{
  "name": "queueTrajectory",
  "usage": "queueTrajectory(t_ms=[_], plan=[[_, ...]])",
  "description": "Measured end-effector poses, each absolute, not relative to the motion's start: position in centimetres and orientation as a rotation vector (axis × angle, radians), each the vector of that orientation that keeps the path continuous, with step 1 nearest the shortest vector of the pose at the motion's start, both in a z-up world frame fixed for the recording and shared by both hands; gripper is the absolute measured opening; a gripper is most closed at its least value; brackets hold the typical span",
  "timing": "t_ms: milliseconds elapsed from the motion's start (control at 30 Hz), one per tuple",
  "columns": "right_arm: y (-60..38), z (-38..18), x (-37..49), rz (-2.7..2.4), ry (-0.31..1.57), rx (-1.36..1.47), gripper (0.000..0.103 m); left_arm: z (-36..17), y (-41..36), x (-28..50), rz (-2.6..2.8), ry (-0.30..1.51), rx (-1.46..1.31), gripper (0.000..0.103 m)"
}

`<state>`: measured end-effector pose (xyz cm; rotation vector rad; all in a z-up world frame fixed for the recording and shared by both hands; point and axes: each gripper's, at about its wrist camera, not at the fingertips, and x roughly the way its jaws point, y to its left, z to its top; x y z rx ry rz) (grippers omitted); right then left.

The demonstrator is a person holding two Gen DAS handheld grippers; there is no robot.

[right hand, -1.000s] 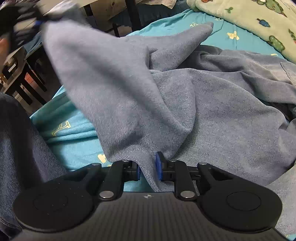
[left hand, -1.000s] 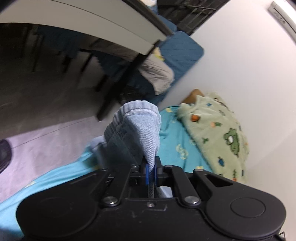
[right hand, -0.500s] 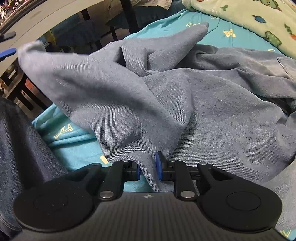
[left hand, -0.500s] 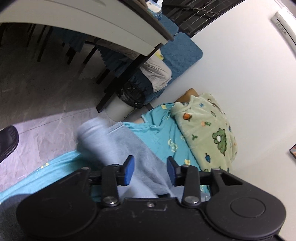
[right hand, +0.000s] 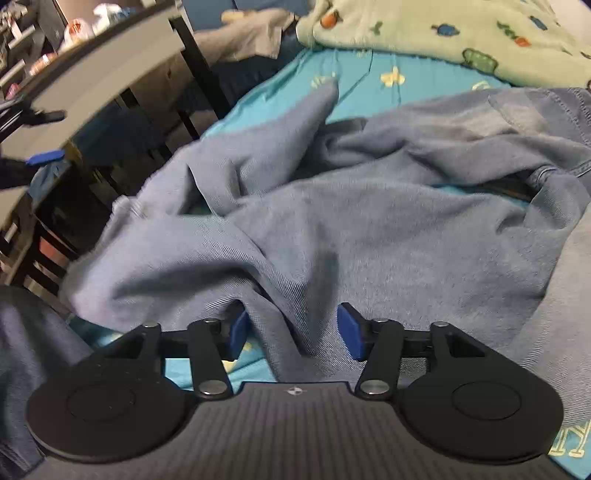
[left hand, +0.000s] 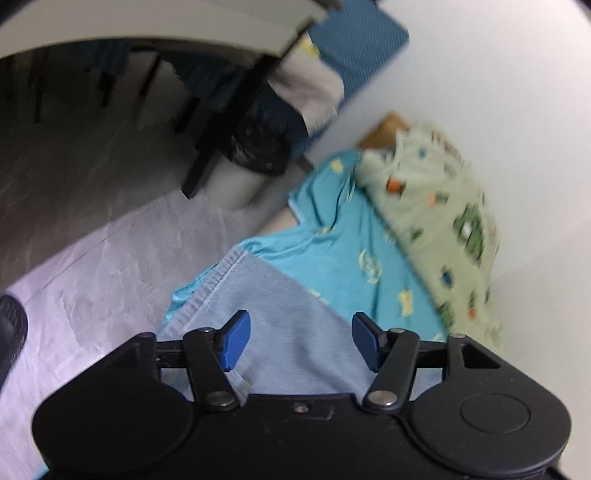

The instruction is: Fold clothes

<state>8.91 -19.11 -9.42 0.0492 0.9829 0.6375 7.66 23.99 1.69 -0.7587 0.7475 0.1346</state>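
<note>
A blue-grey denim garment [right hand: 369,229] lies crumpled on the turquoise bed sheet [right hand: 369,88]. In the left wrist view its hemmed end [left hand: 280,317] lies flat on the sheet near the bed's edge. My left gripper [left hand: 301,341] is open and empty just above that hemmed end. My right gripper [right hand: 293,330] is open, with a ridge of the denim lying loose between its blue pads [right hand: 349,332]. The left gripper's blue pad shows at the far left of the right wrist view [right hand: 46,157].
A green frog-print blanket [left hand: 443,218] lies along the white wall. A grey desk [left hand: 147,26] with black legs and a bin [left hand: 243,170] stand beside the bed, over a grey tiled floor [left hand: 92,266]. A dark shoe [left hand: 11,332] is at the left edge.
Both grippers have opened. The left let go of the raised denim end, which dropped flat onto the bed. The right released its pinched fold and the cloth has sagged.
</note>
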Motion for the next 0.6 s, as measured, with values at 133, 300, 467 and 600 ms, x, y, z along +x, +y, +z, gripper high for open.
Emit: queueTrajectory(t_ms=[133,300,467,600], plan=[[-18.7,-9.9,9.4,0.645,0.994,0.036,0.057,-2.4,26.0,11.4,0.156,0.824,-0.743,0.058],[-18.9,-10.6,10.3,0.648,1.01,0.078,0.059,-7.6,28.7,14.6,0.231,0.9,-0.749,0.058],[-19.1,-11.3,11.4,0.654,1.036,0.137,0.064,-11.5,31.0,17.0,0.222,0.933,-0.791,0.053],[-19.0,-11.8,12.0,0.656,1.05,0.161,0.065,-13.0,30.8,18.2,0.081,0.983,-0.864,0.035]])
